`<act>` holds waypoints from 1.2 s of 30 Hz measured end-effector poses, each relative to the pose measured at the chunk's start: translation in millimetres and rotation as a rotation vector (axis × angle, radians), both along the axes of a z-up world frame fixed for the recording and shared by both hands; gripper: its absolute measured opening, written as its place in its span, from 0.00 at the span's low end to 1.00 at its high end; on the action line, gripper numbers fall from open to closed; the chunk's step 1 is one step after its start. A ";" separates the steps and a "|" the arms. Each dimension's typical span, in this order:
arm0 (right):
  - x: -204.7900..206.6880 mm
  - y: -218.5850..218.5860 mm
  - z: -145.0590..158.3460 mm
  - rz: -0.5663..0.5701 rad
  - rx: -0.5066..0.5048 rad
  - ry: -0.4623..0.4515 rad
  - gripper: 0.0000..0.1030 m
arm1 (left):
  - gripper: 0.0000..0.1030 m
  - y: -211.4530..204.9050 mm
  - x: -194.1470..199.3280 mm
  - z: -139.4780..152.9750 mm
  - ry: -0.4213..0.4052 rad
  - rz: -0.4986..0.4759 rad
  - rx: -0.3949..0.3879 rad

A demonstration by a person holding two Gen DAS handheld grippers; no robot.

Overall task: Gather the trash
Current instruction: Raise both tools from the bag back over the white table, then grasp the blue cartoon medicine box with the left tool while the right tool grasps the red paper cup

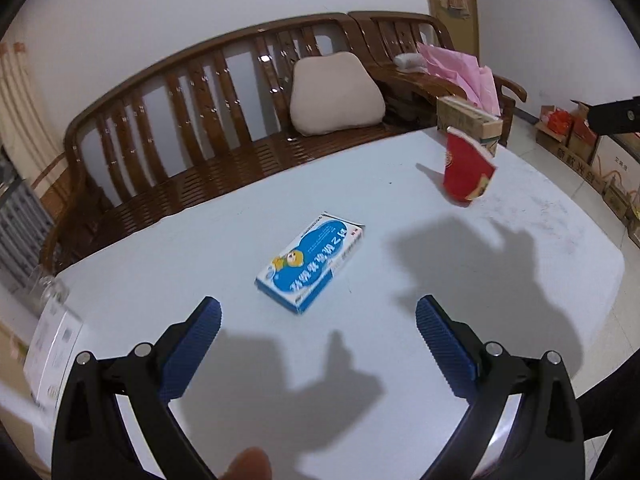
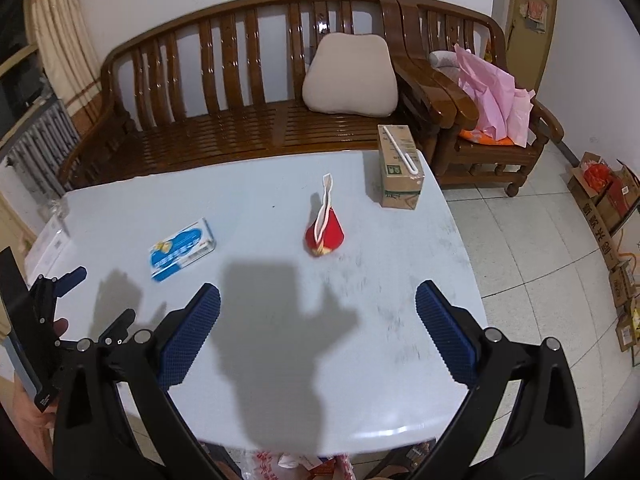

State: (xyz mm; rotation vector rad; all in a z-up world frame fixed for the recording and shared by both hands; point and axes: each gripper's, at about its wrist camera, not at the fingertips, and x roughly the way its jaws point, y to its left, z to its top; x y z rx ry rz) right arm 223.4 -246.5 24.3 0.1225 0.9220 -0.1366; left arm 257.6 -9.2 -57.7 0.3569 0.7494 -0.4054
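A pale blue counter (image 1: pixel 400 208) carries three pieces of trash, with both grippers hovering above its near edge and nothing held.

In the left wrist view, the left gripper (image 1: pixel 318 314) fills the lower part of the frame, its two blue ribbed fingers (image 1: pixel 200 332) spread wide apart. A flat blue and white medicine box (image 1: pixel 310 266) lies on the counter just above the gap between the fingers, slightly left of centre. Its long axis runs diagonally, from lower left to upper right of the frame, so the fingers do not sit square across its narrow width. A crushed red paper cup (image 1: pixel 466 170) sits in the upper right, with a brown drink carton (image 1: pixel 470 122) behind it near the far edge.

In the right wrist view, the right gripper (image 2: pixel 318 300) also has its fingers wide apart. The red cup (image 2: pixel 324 230) lies above the gap, close to centre, its flattened white rim pointing toward the top of the frame. The carton (image 2: pixel 400 168) stands further up and to the right. The medicine box (image 2: pixel 182 250) lies off to the left, with the left gripper (image 2: pixel 98 298) seen at the left edge near it.

Judging by this layout, the box is nearer the left gripper and the cup nearer the right. A bag, probably for the trash, shows only partly below the counter's near edge at the bottom of the right view.
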 end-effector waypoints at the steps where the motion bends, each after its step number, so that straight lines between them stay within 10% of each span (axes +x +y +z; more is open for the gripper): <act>1: 11.9 -0.3 -5.8 -0.007 -0.002 0.015 0.93 | 0.93 -0.7 9.1 -4.8 0.000 -0.005 0.010; 36: 157.2 -24.1 -115.0 -0.102 0.036 0.225 0.93 | 0.93 -23.8 128.6 -87.9 0.180 -0.273 0.087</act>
